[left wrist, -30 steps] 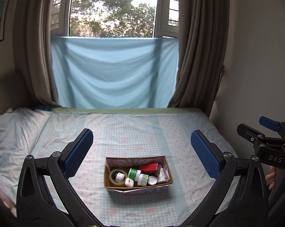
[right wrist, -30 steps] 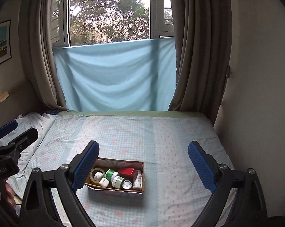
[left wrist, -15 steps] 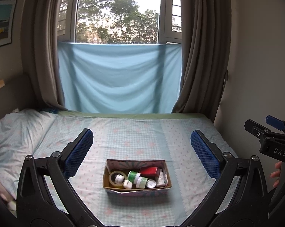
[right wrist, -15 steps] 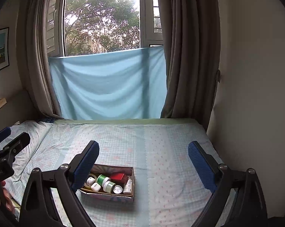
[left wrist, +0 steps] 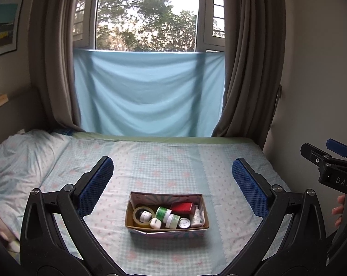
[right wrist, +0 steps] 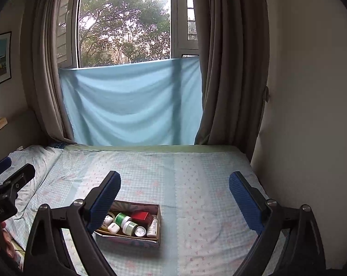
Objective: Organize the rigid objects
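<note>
**Both grippers hanging wide above a filled box on the bed**

A cardboard box (left wrist: 166,217) is sitting on the checked bedsheet (left wrist: 164,168), near the front edge of the bed, with its open top facing up. Inside it, items are lying packed side by side — a roll of clear tape (left wrist: 143,216) at the left end with a small white jar (left wrist: 145,215) resting inside its ring, a green-labelled bottle (left wrist: 163,214) lying on its side, a pale green jar (left wrist: 172,220), a red box (left wrist: 182,207) toward the back, and a white bottle (left wrist: 195,218) at the right end.

The left gripper (left wrist: 173,181) is hovering in front of the box with its blue-padded fingers spread wide, nothing between them and nothing touching them. The right gripper (right wrist: 174,195) is hanging just as wide and just as empty — in its own view the box is lying below its left finger (right wrist: 104,202), well apart from the pads.

Each gripper is showing at the edge of the other's view. A pillow (left wrist: 17,154) is lying at the left side of the bed, and a light blue cloth (left wrist: 148,96) is hanging across the lower window between brown curtains (left wrist: 249,69).
</note>
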The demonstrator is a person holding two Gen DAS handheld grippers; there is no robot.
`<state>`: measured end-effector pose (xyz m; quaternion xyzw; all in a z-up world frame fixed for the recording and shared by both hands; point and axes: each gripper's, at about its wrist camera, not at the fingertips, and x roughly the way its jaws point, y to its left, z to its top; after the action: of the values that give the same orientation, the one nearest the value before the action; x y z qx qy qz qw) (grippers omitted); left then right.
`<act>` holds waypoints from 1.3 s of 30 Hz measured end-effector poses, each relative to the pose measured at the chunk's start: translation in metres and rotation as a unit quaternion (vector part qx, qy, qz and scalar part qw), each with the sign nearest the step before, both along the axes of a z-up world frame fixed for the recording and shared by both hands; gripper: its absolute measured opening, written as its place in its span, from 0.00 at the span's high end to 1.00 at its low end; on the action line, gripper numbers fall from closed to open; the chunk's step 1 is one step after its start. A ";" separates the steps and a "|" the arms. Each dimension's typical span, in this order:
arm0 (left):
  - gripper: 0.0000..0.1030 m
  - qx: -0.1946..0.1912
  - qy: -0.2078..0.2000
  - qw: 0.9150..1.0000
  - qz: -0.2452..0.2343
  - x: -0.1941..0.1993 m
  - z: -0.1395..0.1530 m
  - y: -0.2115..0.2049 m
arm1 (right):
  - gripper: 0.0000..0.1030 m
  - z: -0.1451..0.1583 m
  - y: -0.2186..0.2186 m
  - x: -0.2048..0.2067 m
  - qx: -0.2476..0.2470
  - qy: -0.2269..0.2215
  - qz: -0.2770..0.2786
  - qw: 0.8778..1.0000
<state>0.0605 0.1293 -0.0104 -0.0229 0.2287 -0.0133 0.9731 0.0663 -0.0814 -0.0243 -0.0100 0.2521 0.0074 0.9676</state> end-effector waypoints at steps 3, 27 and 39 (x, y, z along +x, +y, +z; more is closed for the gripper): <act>0.00 0.004 -0.002 1.000 0.000 0.000 0.000 0.000 | 0.09 0.001 0.000 0.001 0.001 -0.001 0.000 1.000; 0.00 0.008 -0.017 1.000 0.003 -0.007 0.004 0.015 | 0.09 0.006 0.003 0.002 0.006 0.002 -0.004 1.000; 0.00 0.021 -0.021 1.000 0.002 -0.012 0.001 0.014 | 0.09 0.006 0.009 -0.002 0.003 -0.001 -0.005 1.000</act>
<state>0.0482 0.1436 -0.0092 -0.0021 0.2082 -0.0073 0.9781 0.0645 -0.0724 -0.0186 -0.0058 0.2509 0.0030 0.9680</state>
